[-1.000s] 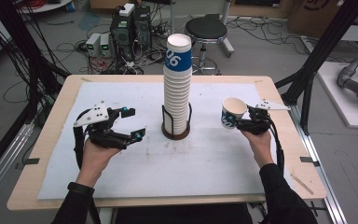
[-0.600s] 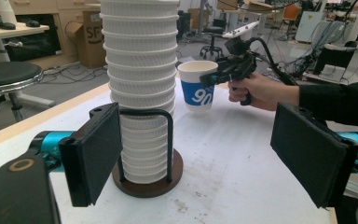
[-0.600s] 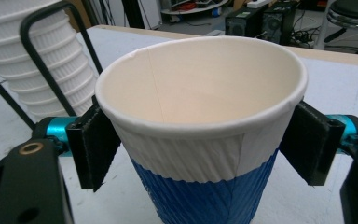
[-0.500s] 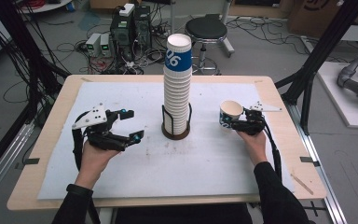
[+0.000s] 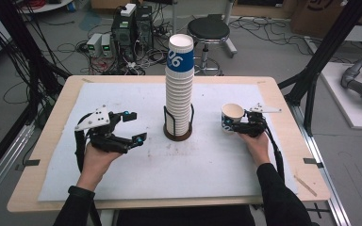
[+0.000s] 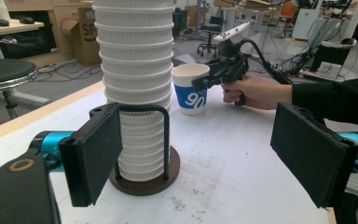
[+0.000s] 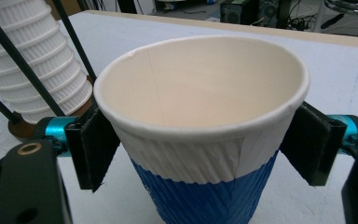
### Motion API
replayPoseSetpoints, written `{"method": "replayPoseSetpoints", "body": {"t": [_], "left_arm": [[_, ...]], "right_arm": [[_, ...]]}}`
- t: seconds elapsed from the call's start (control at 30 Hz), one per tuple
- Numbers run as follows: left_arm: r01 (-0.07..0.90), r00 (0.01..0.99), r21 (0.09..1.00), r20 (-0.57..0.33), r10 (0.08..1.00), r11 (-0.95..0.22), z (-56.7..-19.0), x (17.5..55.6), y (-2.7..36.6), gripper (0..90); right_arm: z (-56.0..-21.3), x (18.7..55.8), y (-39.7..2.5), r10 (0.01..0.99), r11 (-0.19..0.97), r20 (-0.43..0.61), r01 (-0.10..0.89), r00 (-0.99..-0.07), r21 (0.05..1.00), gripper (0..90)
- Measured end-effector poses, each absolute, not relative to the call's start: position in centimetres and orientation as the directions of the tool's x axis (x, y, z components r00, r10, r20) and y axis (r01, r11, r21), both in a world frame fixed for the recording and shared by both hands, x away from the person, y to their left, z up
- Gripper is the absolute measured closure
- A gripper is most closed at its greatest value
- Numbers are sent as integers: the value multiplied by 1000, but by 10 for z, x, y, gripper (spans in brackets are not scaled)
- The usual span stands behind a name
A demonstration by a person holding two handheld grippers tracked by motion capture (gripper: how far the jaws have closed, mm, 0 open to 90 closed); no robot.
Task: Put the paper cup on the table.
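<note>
Jaws of right gripper (image 5: 234, 125) clamped on upright blue-and-white cup (image 5: 231, 117), between them; left gripper (image 5: 134, 126) agape, empty.

So there's a high cam above the person's side, looking forward and down over the whole table (image 5: 122, 188), floor clutter behind it. The left gripper (image 6: 205, 154) cam sits low behind its own jaws, aimed across the table: stack (image 6: 137, 84) close ahead, just left of the gap, and the cup (image 6: 191, 88) further off past it. The right gripper (image 7: 200, 149) cam is super tight, looking down into that same cup (image 7: 200, 121) right between its jaws, stack (image 7: 32, 60) off to its upper left. All three share stack (image 5: 179, 89) and cup (image 5: 231, 117).
</note>
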State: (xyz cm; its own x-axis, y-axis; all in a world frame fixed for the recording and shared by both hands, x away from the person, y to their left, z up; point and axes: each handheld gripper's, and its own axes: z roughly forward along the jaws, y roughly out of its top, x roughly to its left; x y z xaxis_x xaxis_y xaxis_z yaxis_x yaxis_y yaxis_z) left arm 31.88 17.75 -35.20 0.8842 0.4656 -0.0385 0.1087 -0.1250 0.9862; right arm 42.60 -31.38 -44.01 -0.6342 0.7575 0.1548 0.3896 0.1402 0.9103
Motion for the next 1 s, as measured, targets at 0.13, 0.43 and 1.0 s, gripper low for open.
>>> {"method": "replayPoseSetpoints", "body": {"t": [0.13,0.43,1.0], "left_arm": [[107,885,986,-36,465,-127,-352,319,177,167],[108,886,986,-38,461,-126,-352,319,176,167],[116,892,985,-47,449,-126,-352,320,175,167]], "right_arm": [[-439,423,-314,768,154,144,399,-624,904,186],[-436,418,-312,816,188,97,420,-570,888,165],[-431,408,-315,838,231,64,459,-542,858,141]]}}
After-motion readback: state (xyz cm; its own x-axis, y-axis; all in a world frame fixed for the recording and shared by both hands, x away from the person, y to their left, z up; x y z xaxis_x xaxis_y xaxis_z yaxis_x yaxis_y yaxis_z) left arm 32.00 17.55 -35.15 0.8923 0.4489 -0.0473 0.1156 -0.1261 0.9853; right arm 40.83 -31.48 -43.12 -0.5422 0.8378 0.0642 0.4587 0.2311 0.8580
